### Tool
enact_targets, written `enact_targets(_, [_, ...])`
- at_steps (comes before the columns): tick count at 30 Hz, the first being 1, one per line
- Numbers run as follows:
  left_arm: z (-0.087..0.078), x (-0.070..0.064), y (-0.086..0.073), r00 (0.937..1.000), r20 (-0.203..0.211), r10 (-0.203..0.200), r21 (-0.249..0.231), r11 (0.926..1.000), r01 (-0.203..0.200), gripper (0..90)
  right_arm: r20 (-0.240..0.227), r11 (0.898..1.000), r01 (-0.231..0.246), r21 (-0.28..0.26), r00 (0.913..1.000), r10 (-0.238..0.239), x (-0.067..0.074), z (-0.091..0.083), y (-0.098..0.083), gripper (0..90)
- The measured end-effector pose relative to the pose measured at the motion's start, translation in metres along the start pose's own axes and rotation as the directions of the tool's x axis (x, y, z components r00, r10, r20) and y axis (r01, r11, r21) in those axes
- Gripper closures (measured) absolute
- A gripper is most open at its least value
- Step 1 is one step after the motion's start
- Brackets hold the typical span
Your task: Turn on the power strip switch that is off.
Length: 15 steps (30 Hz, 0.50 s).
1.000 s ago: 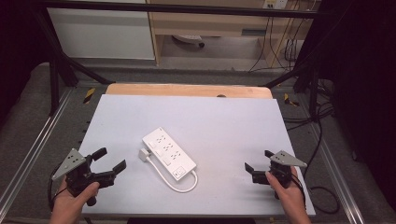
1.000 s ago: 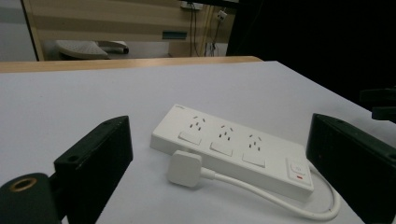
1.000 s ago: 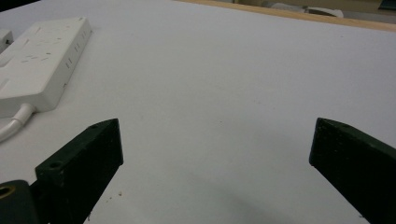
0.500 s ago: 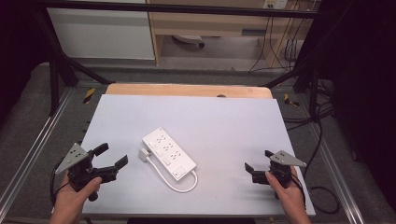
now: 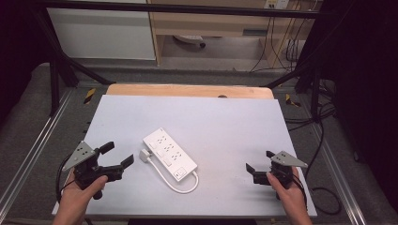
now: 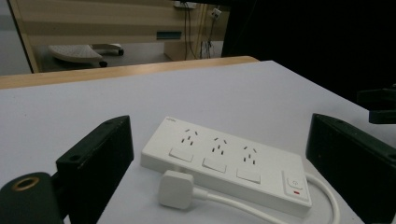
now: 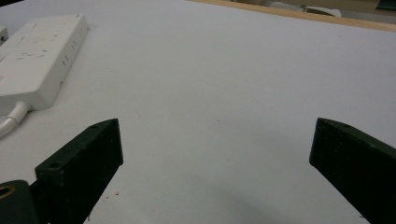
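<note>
Left tool (image 5: 117, 155) released, jaws spread wide, nothing between them. It sits low over the near-left part of the bench (image 5: 225, 122), held in the person's left hand (image 5: 77, 197), grey three-cornered plate on top, jaws pointing toward the power strip (image 5: 170, 155)

Power strip: white, lying flat on the bench, near-centre, slightly left of middle, set diagonally, far end toward the left, near end toward the right. Three socket groups in a row, each with its own rocker switch, plus a main switch with a red mark at the near-right end

Its white cord (image 5: 176, 183) leaves the near-right end, loops round on the bench in front of the strip and runs back to the plug (image 5: 143, 155), which lies on the bench just beside the strip's left long side. In the left gripper view the plug (image 6: 175, 189) and strip (image 6: 224, 163) sit framed between the two black jaws, plug nearer the camera, neither jaw touching either

Right tool (image 5: 261, 165) also released, jaws wide apart, empty. It's at the near-right of the bench in the right hand (image 5: 287, 197), well apart from the strip. Right gripper view: bare bench surface between the jaws, strip (image 7: 37, 56) off at the upper left with a bit of cord at the left edge

Wooden strip along the bench's far edge
</note>
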<state>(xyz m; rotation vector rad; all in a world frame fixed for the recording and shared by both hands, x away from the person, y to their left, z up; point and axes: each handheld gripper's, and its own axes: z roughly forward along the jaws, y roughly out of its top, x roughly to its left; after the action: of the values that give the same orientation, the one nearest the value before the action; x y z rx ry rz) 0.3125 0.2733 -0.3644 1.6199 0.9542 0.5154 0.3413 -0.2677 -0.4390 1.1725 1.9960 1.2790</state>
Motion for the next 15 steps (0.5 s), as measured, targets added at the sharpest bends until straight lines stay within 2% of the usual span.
enact_targets(15, [0.0109, -0.0049, 0.0045, 0.9999, 0.010, 0.011, 0.009, 0.9999, -0.011, 7.8, 0.003, 1.000, 0.007, 0.002, 1.0000, -0.007, 0.0002, -0.0002, 0.0000, 3.0])
